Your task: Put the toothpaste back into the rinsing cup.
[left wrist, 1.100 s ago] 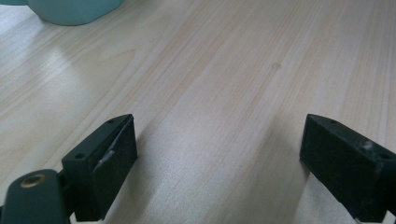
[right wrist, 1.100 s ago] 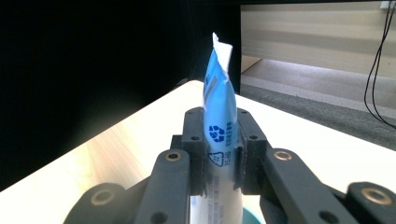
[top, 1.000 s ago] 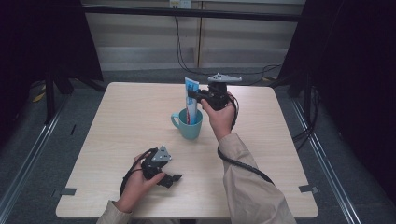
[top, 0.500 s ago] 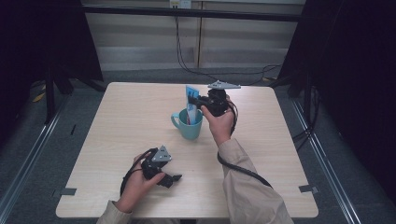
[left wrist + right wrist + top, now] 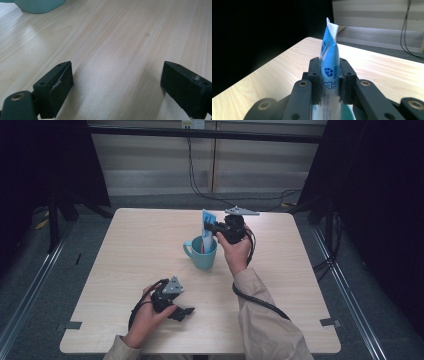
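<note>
A teal mug (image 5: 202, 254) stands near the middle of the light wooden table (image 5: 130, 245). A blue and white tube (image 5: 206, 222) stands upright in it, its crimped end up. My right gripper (image 5: 212, 226) is shut on the tube (image 5: 329, 72) above the mug; the right gripper view has both jaws pressed against its sides, with the mug rim (image 5: 347, 115) just below. My left gripper (image 5: 184, 311) rests on the table near the front edge, open, nothing between its jaws (image 5: 117, 85). The mug's base (image 5: 37, 5) lies at the top left of the left gripper view.
Dark curtains and metal floor rails flank the table. Cables hang at the back wall behind it. Bare tabletop stretches left of the mug and right of my right forearm (image 5: 260, 315).
My right gripper has shifted slightly with the tube over the mug, staying shut on it. The left gripper has not moved.
</note>
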Demonstrator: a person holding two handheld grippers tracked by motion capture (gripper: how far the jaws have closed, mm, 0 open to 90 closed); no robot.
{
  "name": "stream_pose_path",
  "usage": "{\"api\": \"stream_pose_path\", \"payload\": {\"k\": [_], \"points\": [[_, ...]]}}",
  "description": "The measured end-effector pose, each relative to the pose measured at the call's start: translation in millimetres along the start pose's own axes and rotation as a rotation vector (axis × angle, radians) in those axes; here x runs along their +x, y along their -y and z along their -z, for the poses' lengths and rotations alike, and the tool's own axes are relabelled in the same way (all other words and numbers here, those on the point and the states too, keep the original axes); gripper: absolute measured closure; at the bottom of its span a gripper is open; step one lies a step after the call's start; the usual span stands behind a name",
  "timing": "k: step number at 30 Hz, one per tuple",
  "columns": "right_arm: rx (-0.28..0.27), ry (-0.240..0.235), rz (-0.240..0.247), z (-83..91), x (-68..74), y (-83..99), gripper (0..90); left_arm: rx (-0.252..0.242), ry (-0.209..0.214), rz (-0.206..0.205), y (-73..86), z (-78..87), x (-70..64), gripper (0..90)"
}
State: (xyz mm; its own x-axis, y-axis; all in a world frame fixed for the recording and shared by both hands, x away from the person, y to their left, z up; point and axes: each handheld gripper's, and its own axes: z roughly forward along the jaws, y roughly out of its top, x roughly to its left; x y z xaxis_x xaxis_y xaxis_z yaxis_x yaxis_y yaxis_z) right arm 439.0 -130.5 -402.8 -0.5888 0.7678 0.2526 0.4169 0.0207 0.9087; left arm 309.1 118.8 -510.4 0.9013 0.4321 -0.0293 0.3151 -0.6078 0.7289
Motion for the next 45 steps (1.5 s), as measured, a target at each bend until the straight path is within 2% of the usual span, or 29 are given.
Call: {"api": "stream_pose_path", "payload": {"k": [8,12,18,27,30,33,37,41,45], "points": [[0.005,0.029,-0.005,3.6,-6.2,0.5,72.6,0.001,0.005,-0.001,0.4,0.5,-0.1,10.7],[-0.004,0.034,-0.024,6.2,-11.3,3.2,69.8,0.001,0.004,-0.001,0.4,0.5,-0.2,10.6],[0.011,0.035,-0.012,9.2,-13.6,4.9,63.9,0.006,0.002,0.0,0.2,0.6,-0.3,10.4],[0.044,0.037,0.014,13.1,-15.7,5.5,48.7,0.002,0.005,-0.002,0.2,0.3,-0.2,9.9],[0.042,0.03,0.007,17.3,-17.6,6.7,42.1,0.003,0.005,0.0,0.2,0.2,-0.5,9.7],[0.064,0.031,0.035,23.8,-19.1,7.8,36.2,0.003,0.006,0.0,0.2,0.2,-0.4,9.7],[0.091,0.049,0.1,36.5,-21.0,10.1,31.4,0.003,0.007,0.001,0.2,0.1,-0.5,9.6],[0.107,0.054,0.125,51.9,-23.8,15.1,26.7,0.013,0.008,-0.008,0.0,0.8,0.0,9.6],[0.129,0.036,0.144,63.2,-24.9,27.4,23.8,0.017,0.009,-0.014,0.0,1.0,0.4,9.6]]}}
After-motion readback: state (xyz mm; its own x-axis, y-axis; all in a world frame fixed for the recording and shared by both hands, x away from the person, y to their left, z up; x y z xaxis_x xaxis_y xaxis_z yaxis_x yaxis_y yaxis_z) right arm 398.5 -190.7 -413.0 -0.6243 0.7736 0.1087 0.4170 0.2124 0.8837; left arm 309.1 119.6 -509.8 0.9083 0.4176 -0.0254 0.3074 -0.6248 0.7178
